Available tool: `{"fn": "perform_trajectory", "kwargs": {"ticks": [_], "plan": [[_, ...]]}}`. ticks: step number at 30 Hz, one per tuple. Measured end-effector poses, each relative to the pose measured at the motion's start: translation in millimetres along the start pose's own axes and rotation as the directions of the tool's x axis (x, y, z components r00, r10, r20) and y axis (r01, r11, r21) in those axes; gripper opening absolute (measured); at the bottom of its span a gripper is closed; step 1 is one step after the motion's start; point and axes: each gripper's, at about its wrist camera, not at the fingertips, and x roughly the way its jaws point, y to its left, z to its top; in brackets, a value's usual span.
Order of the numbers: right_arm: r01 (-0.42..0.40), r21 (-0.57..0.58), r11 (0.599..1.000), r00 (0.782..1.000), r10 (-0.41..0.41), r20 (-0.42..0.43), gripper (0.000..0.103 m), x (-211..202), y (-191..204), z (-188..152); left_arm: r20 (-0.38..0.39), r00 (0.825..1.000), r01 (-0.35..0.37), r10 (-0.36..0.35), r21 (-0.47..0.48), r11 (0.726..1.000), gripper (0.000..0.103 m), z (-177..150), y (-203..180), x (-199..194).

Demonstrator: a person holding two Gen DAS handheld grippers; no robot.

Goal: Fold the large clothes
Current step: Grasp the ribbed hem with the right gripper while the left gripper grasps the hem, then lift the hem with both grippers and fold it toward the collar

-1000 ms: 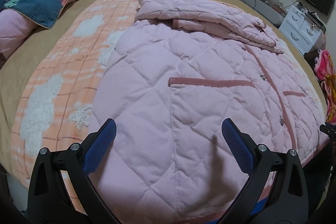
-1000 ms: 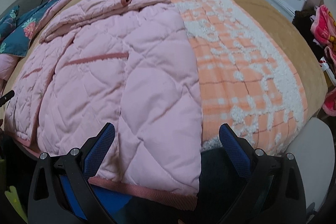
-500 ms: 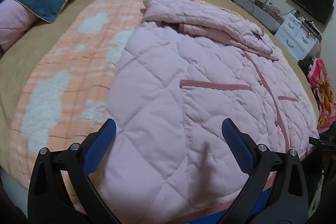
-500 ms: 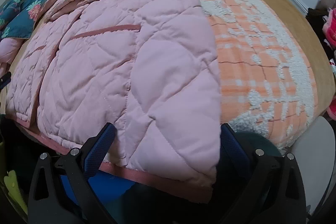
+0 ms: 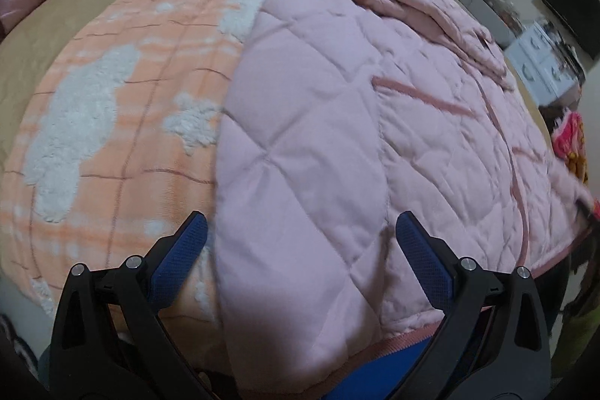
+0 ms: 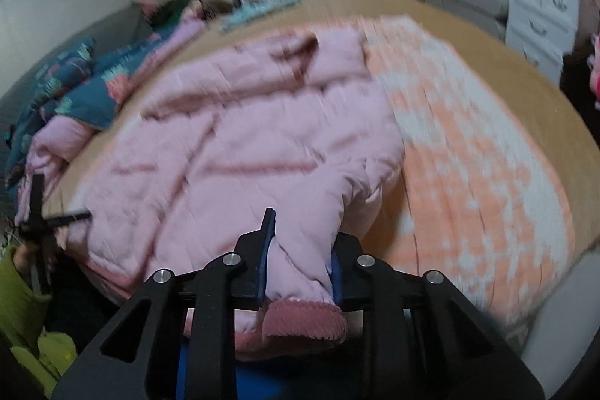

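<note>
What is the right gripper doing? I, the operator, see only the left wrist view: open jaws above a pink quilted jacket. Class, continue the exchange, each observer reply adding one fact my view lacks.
Observer: The right gripper is shut on the pink quilted jacket, clamping its hem corner.
Operator: Is that corner flat on the bed?
Observer: No, it is bunched between the jaws, with the darker pink trim curling out below them.
Operator: What lies to the right of the jacket there?
Observer: The orange and white blanket, with white drawers beyond the bed.
</note>
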Motion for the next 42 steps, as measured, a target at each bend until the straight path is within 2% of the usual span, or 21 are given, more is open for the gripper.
{"fn": "perform_trajectory", "kwargs": {"ticks": [4, 5, 6, 7, 8, 12, 16, 25, 37, 42], "plan": [[-0.049, 0.034, 0.998, 0.996, 0.046, 0.080, 0.022, -9, -5, 25, 0.002, 1.000, -0.016, 0.016, 0.081, 0.997, 0.089, -5, -15, 1], [-0.057, 0.032, 0.998, 0.994, 0.053, 0.094, 0.022, -10, -5, 31, 0.004, 1.000, -0.025, 0.025, 0.087, 0.996, 0.083, -6, -16, 1], [-0.060, 0.031, 0.998, 0.993, 0.056, 0.103, 0.022, -10, -6, 36, 0.008, 0.999, -0.035, 0.035, 0.090, 0.995, 0.072, -6, -17, 1], [-0.069, 0.034, 0.997, 0.991, 0.065, 0.115, 0.022, -10, -6, 43, 0.013, 1.000, -0.010, 0.009, 0.091, 0.996, 0.054, -6, -17, -1], [-0.079, 0.040, 0.996, 0.989, 0.073, 0.127, 0.022, -11, -7, 48, 0.023, 1.000, 0.009, -0.011, 0.092, 0.996, 0.031, -5, -18, -3], [-0.109, 0.059, 0.992, 0.980, 0.097, 0.172, 0.022, -11, -7, 64, 0.067, 0.998, -0.015, 0.004, 0.160, 0.987, 0.014, -1, -33, -10], [-0.129, 0.066, 0.989, 0.972, 0.113, 0.205, 0.022, -9, -7, 82, 0.130, 0.990, 0.024, -0.048, 0.178, 0.984, 0.010, 17, -45, -26], [-0.126, 0.108, 0.986, 0.964, 0.096, 0.247, 0.022, -10, -20, 104, 0.253, 0.962, 0.045, -0.098, 0.208, 0.977, 0.008, 76, -74, -54], [-0.133, 0.145, 0.980, 0.957, 0.088, 0.278, 0.022, -16, -37, 118, 0.319, 0.936, 0.103, -0.152, 0.166, 0.981, 0.008, 136, -90, -68], [-0.125, 0.155, 0.980, 0.952, 0.074, 0.296, 0.022, -23, -44, 129, 0.364, 0.920, 0.092, -0.147, 0.164, 0.982, 0.008, 156, -92, -88]]}}
